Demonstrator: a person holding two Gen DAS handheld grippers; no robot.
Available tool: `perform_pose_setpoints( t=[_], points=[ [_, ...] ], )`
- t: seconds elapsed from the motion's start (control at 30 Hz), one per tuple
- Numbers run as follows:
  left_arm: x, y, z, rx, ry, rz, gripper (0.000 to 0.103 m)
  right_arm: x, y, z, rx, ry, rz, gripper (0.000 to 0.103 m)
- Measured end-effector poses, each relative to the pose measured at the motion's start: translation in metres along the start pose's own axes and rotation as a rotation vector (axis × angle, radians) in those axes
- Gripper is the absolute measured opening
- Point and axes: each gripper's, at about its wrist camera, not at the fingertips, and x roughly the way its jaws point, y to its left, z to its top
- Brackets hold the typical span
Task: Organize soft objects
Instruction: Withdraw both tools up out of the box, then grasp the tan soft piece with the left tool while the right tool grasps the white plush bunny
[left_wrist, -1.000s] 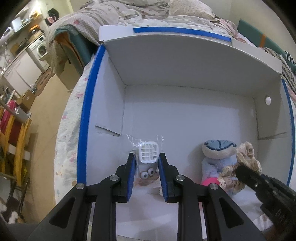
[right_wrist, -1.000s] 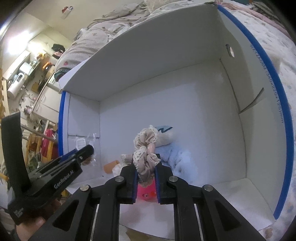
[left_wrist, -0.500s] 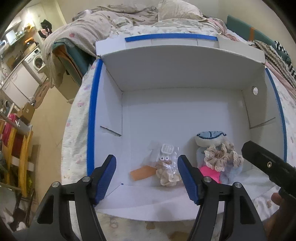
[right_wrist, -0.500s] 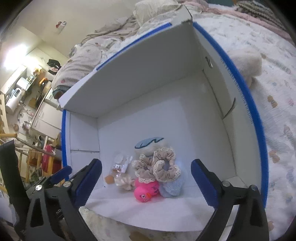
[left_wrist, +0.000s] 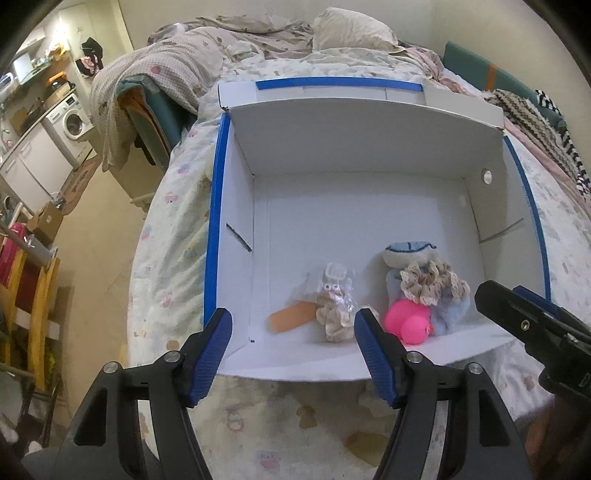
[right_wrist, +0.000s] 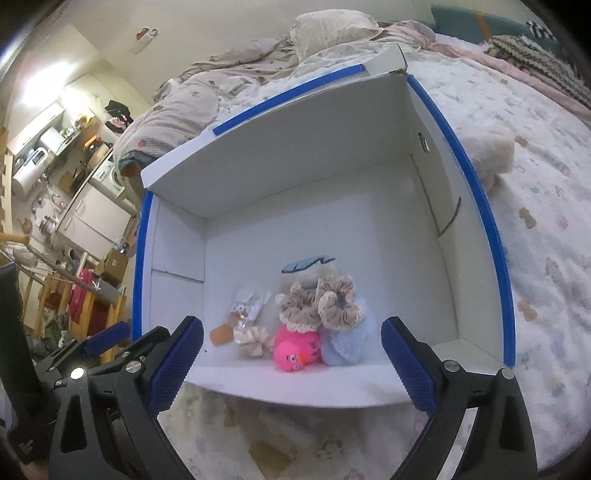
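Note:
A white cardboard box with blue-taped rims (left_wrist: 216, 206) (right_wrist: 476, 199) lies open on the bed. Near its front wall lie a bagged beige toy with googly eyes (left_wrist: 334, 308) (right_wrist: 247, 328), a beige lace scrunchie (left_wrist: 432, 282) (right_wrist: 321, 304), a pink duck toy (left_wrist: 408, 321) (right_wrist: 295, 349) and a light blue plush (left_wrist: 408, 253) (right_wrist: 343, 347). My left gripper (left_wrist: 293, 349) is open and empty, above the box's front edge. My right gripper (right_wrist: 291, 363) is open and empty, also back from the box; its body shows in the left wrist view (left_wrist: 532, 328).
The box sits on a patterned bed sheet (right_wrist: 535, 229) with rumpled bedding and pillows (left_wrist: 347, 33) behind. A cream plush (right_wrist: 487, 151) lies on the bed right of the box. A kitchen area with a washing machine (left_wrist: 74, 118) is off to the left.
Both grippers opened, releasing the bagged toy and the scrunchie into the box, then drew back and up. The toys now lie together near the box's front wall.

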Motion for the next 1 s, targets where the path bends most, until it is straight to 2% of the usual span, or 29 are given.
perform_pose_setpoints(
  t=[0.33,0.5,0.67,0.8,1.0],
  points=[
    [-0.009,0.003,-0.02,-0.008,-0.011,-0.054,0.066,-0.016,0.002,-0.022,-0.032,-0.013,-0.039,0.103],
    [-0.011,0.005,-0.029,-0.016,-0.013,-0.107,0.066,-0.023,0.001,-0.031,-0.045,-0.004,-0.047,0.103],
    [-0.014,0.011,-0.04,-0.029,-0.013,-0.134,0.066,-0.021,-0.005,-0.039,-0.017,0.059,-0.015,0.103],
    [-0.01,0.016,-0.048,-0.053,0.017,-0.128,0.066,-0.019,-0.009,-0.048,0.015,0.085,-0.021,0.103],
    [-0.003,0.026,-0.052,-0.082,0.035,-0.066,0.066,-0.007,-0.014,-0.051,0.025,0.133,-0.029,0.103]
  ],
)
